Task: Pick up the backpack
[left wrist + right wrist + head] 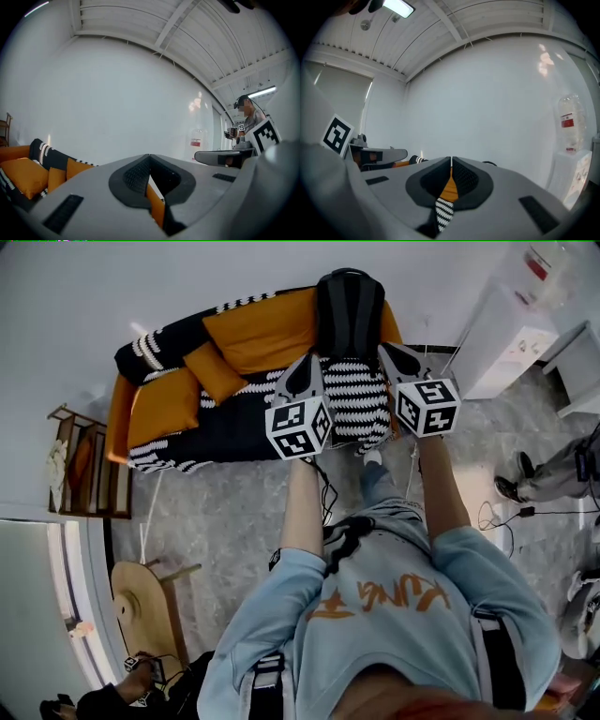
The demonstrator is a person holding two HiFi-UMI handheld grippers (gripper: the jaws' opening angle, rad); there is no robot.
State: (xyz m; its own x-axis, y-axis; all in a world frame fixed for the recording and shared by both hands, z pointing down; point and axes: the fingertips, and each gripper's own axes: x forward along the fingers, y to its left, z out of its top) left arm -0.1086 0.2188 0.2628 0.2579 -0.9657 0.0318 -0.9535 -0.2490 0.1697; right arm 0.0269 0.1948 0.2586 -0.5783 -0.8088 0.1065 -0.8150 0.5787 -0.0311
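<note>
**A:** Where is the backpack sitting?

**B:** The black backpack [349, 310] is standing upright at the right end of the orange sofa [253, 334]. It is leaning on the backrest, with a black-and-white striped blanket [361, 399] lying on the seat in front of it.

**A:** What are the grippers doing?

**B:** The person is holding both out over the sofa seat. The left gripper [307, 362] is hovering near the backpack's lower left corner and the right gripper [390, 351] near its lower right. The backpack is sitting between the two tips, slightly farther away. In the head view I cannot tell whether either tip is touching it.

**A:** How are the jaws standing?

**B:** In the left gripper view the jaws are pressing together with nothing between them. The right gripper view is showing the same, jaws together and empty. Only sofa orange and blanket stripes are showing below the pads.

**A:** Is anything else around?

**B:** An orange cushion [214, 371] is lying left of the left gripper on the sofa. A white cabinet [502, 338] is standing right of the sofa. A wooden rack [89, 460] is standing at the far left. Another person's legs [548, 470] are showing at the right edge.
</note>
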